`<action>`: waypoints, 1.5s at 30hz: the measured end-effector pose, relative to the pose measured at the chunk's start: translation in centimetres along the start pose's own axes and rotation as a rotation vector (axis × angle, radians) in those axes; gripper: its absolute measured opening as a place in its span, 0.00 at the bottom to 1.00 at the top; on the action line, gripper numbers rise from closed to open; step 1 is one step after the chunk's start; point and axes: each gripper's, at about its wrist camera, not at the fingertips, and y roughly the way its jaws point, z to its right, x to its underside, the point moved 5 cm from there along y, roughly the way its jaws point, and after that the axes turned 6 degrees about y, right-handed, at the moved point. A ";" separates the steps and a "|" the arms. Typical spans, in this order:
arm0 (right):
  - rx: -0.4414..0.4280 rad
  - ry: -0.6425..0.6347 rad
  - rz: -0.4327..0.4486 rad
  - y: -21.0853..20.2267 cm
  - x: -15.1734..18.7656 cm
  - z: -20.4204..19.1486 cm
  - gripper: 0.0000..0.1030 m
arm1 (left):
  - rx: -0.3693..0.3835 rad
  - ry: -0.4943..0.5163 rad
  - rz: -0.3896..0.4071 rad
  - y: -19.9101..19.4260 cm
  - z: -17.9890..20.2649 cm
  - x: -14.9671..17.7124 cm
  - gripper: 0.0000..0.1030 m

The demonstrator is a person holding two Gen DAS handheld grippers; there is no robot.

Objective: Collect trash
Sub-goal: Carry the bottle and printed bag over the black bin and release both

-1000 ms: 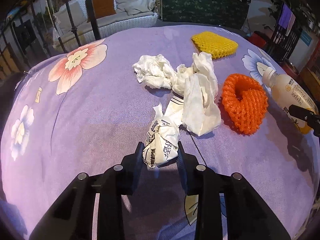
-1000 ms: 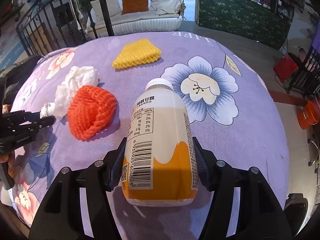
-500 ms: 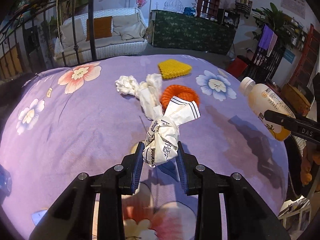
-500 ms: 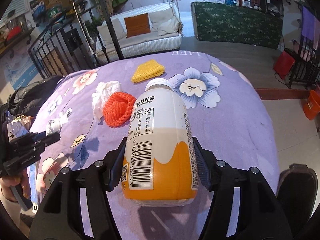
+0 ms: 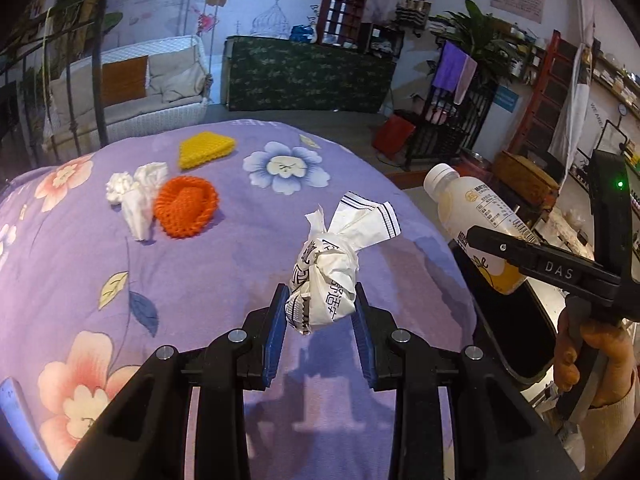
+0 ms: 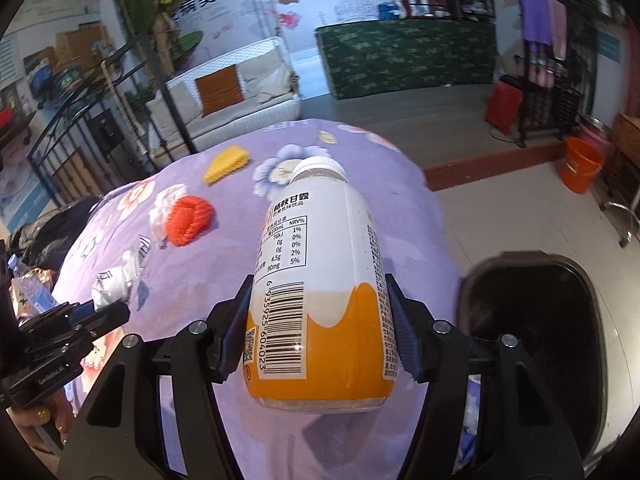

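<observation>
Plastic bottle (image 6: 320, 296), cap pointing away, clamped lengthwise in right hand-held gripper (image 6: 320, 340); left hand-held gripper (image 5: 320, 320) pinches crumpled wrapper (image 5: 328, 276).

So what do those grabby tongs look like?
Both tongs are black plastic with two long arms, silver round bolts and ridged blue pads inside the fingers: the left tongs and the right tongs. The right one's side reads "DAS" in white, with a small green light. The hand holding it wears a cream sleeve.
</observation>
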 end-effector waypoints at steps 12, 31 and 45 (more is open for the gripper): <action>0.185 0.162 -0.002 -2.9 2.5 10.8 0.60 | 0.115 0.071 -0.006 2.5 7.0 -0.8 0.30; 0.284 0.334 -0.218 2.4 7.4 19.6 0.60 | 0.232 0.190 -0.092 6.4 16.0 -0.6 0.30; 0.332 0.393 -0.199 2.5 8.5 21.4 0.65 | 0.254 0.179 -0.086 7.0 17.5 -1.0 0.30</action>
